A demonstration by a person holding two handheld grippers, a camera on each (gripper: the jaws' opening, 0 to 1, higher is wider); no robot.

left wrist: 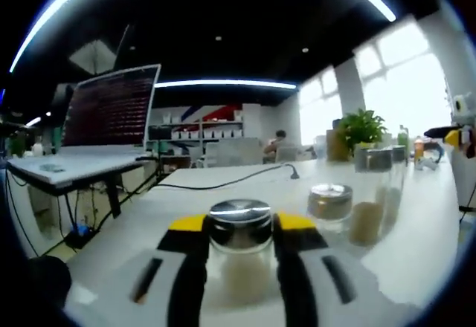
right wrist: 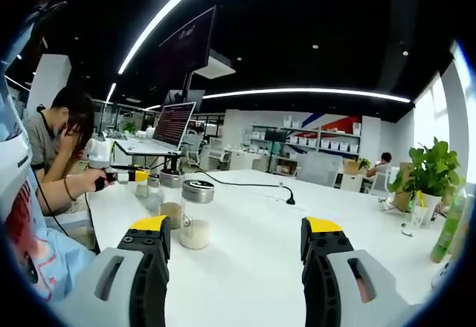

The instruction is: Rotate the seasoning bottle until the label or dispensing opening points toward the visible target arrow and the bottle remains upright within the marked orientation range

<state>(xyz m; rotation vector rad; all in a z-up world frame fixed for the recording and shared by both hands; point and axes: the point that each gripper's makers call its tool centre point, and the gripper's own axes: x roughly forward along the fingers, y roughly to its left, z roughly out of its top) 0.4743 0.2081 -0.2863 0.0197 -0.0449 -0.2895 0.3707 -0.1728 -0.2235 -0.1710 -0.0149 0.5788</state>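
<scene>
On the white table (right wrist: 253, 245) we have the seasoning bottle (left wrist: 239, 256) upright and clamped between the left gripper (left wrist: 239, 230) jaws, our right gripper (right wrist: 236, 238) spread wide and empty, so with no arrow visible we judge the rotation itself remains.

Dark ceiling with curved light strips (right wrist: 297, 93), bright windows (left wrist: 405, 82), white shelves (right wrist: 327, 145) behind

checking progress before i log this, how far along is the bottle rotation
Done: the left gripper has its jaws closed around the seasoning bottle, which stands upright. In hand: that grip. Left: the turn itself; no target arrow is visible. The right gripper is open and empty.
</scene>
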